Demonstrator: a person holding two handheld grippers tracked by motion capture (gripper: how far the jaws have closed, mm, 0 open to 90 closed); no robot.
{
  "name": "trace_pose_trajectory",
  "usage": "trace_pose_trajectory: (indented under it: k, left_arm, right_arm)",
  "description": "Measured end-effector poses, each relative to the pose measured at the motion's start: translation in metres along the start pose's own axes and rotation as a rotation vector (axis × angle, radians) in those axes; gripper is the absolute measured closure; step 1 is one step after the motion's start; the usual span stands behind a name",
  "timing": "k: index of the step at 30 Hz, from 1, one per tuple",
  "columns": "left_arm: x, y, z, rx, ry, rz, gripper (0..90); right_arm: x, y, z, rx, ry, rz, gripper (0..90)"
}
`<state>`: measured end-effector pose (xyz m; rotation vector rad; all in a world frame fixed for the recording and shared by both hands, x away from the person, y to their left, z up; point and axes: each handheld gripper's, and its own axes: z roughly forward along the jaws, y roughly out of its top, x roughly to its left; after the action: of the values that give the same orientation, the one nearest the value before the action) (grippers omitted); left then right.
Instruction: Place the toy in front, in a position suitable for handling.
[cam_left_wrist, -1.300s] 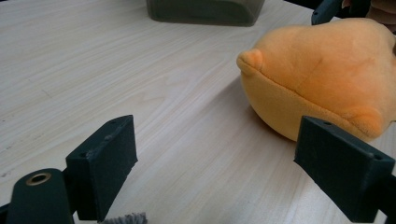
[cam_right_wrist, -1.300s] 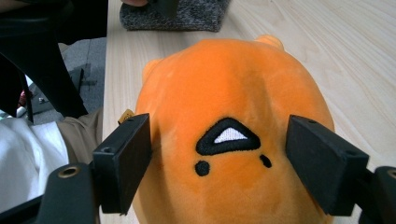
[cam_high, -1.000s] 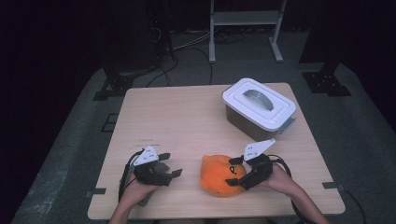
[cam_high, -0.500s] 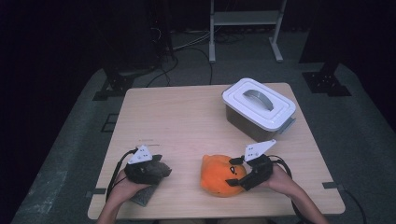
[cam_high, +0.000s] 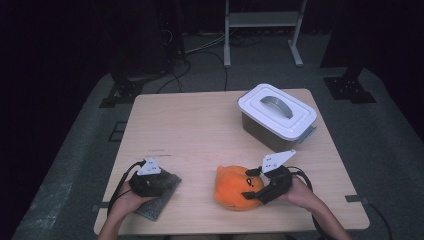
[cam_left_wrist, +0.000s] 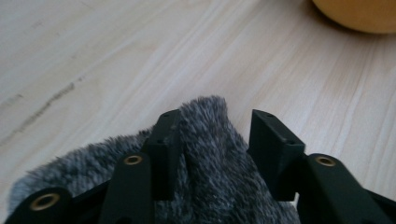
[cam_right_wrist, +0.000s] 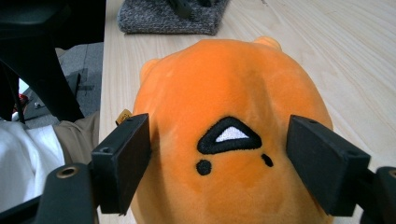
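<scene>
On the wooden worktop (cam_high: 200, 130) we see two soft things near the person's edge. The grey furry cloth (cam_left_wrist: 205, 154) lies at the front left corner, partly over the edge in the high view, and the left claw (cam_high: 167, 181) sits on it. In the left gripper view its jaws have just been closing, and a raised fold of the fur stands between them; the left jaw presses the fold, while the right jaw looks just clear of it, so we take the pinch as not yet made. The orange plush toy (cam_right_wrist: 229, 121) rests right of the cloth, well apart from it, face toward the right claw (cam_high: 254, 185). That claw straddles the toy, both jaws against its sides and holding it. Farther back on the right stands a white-lidded box (cam_high: 277, 112) with a grey handle, lid on
</scene>
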<state>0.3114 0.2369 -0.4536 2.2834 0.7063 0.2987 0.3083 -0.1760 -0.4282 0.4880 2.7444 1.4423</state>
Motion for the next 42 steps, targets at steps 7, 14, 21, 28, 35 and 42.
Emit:
trace_pose_trajectory:
  k: [7,14,21,28,35,42]
  left_arm:
    - [0.002,-0.007,0.007,0.028,0.009,-0.022,62.3]
    - [0.005,-0.010,0.009,0.015,0.021,-0.032,56.1]
    - [0.005,-0.009,0.009,0.022,0.013,-0.027,56.1]
    - [0.007,-0.011,0.009,0.008,0.047,-0.041,74.7]
    - [0.012,-0.014,0.008,-0.020,0.010,-0.078,78.6]
    - [0.015,-0.014,0.005,-0.031,-0.028,-0.100,80.0]
  right_arm:
    - [0.002,-0.001,0.000,-0.002,-0.008,-0.002,20.7]
    - [0.002,-0.002,0.001,-0.006,-0.011,-0.004,20.7]
    - [0.002,-0.002,0.001,-0.006,-0.012,-0.001,20.7]
    - [0.002,-0.001,0.001,-0.002,-0.015,-0.007,20.7]
    - [0.002,-0.001,0.001,-0.001,-0.016,-0.009,20.7]
    - [0.003,-0.001,0.001,0.004,-0.022,-0.012,20.7]
